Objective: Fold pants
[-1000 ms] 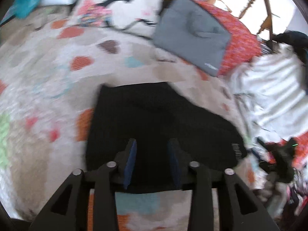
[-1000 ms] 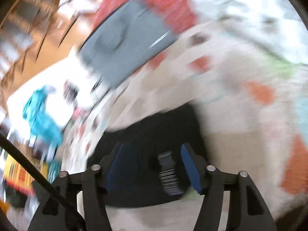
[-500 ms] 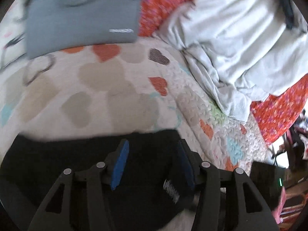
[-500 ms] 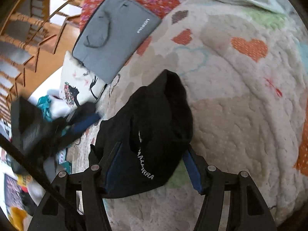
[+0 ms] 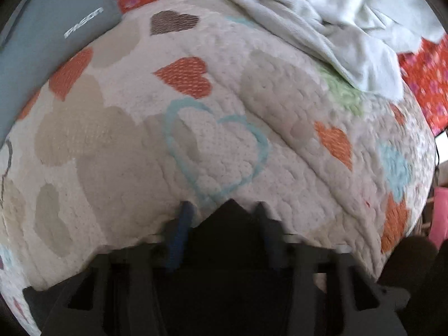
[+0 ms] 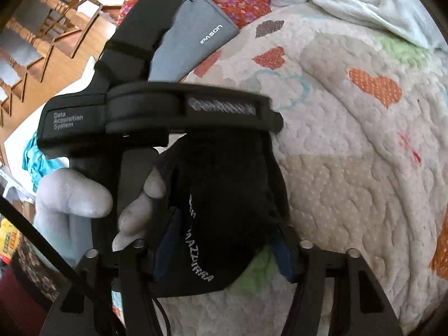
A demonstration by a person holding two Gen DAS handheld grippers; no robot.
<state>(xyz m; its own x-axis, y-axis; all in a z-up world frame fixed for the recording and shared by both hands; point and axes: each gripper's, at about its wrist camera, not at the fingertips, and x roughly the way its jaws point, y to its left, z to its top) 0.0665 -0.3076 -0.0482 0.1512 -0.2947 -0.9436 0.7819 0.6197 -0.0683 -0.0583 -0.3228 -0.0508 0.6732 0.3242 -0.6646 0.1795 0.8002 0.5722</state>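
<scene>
The black pants (image 6: pixel 229 190) lie as a folded bundle with white lettering on the heart-patterned quilt (image 6: pixel 350 168). My right gripper (image 6: pixel 225 246) has the bundle's near end between its blue pads, and its jaws are closing on the cloth. The left tool's black housing (image 6: pixel 182 106) hangs right above the bundle, held by a grey-gloved hand (image 6: pixel 72 196). In the left wrist view my left gripper (image 5: pixel 224 218) points steeply down at the quilt (image 5: pixel 224 145). A peak of the black pants (image 5: pixel 229 238) is bunched between its closing pads.
A grey laptop sleeve (image 6: pixel 190 33) lies at the quilt's far left. Crumpled white sheets (image 5: pixel 336 14) are heaped at the far right. A red flowered cover (image 5: pixel 425 78) borders the quilt, and wooden chairs (image 6: pixel 42 28) stand beyond the bed.
My left gripper swept across the bed, came down over the pants beside the right gripper, and narrowed on a fold of cloth. The right gripper sank a little and closed in on the bundle.
</scene>
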